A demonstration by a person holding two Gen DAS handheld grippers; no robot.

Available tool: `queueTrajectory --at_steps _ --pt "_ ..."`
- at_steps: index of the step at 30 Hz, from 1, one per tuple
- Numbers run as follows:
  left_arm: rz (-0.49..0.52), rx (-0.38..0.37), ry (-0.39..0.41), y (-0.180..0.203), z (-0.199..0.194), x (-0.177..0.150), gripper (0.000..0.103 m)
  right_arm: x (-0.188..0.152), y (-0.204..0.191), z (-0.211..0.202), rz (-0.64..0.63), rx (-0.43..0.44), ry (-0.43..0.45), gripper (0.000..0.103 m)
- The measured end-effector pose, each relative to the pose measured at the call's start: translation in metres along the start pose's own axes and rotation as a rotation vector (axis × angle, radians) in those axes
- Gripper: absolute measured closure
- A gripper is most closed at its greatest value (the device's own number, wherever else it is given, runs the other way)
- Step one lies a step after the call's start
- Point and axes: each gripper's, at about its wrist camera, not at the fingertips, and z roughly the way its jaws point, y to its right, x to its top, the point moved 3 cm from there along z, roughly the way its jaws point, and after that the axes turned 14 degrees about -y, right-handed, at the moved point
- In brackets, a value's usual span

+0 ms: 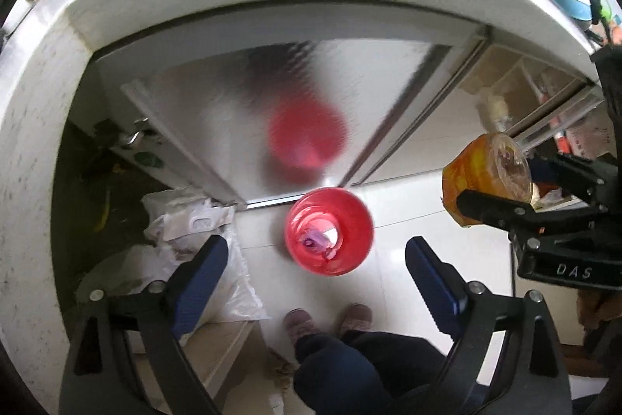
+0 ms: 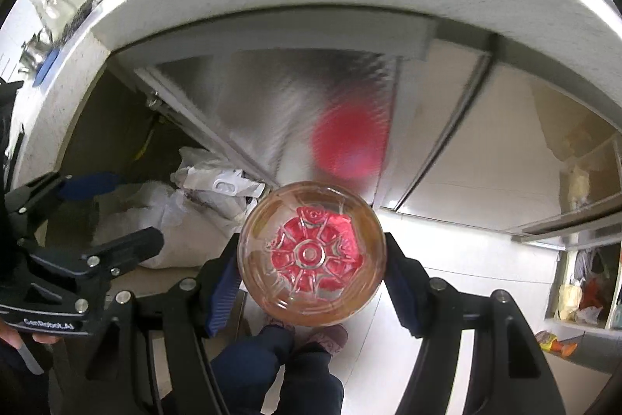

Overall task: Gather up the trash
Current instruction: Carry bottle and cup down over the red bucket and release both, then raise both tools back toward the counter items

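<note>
The right gripper (image 2: 311, 271) clamps a clear plastic bottle (image 2: 311, 253) with an orange label, its base toward the camera, above a red bin (image 1: 328, 230) standing on the white floor (image 1: 408, 205) before a metal cabinet door (image 1: 272, 104). The left gripper (image 1: 317, 259) hangs beside it, jaws spread and holding nothing, over the bin.

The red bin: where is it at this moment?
The red bin stands on the white floor at the foot of the metal cabinet door, centre of the left wrist view, below the bottle in the right gripper.
</note>
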Motion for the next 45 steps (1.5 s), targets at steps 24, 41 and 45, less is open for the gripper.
queueTrajectory --at_steps 24,41,45 --pt "-0.045 0.063 -0.033 -0.023 -0.015 -0.018 0.0 0.006 -0.027 0.006 -0.062 -0.016 -0.083 0.005" --pt "0.029 0.075 0.171 0.022 -0.21 -0.024 0.0 -0.025 -0.046 -0.193 -0.007 -0.062 0.148 0.001" --pt "0.029 0.103 0.236 0.029 -0.24 -0.026 0.0 -0.033 -0.043 -0.23 0.016 -0.059 0.224 0.001"
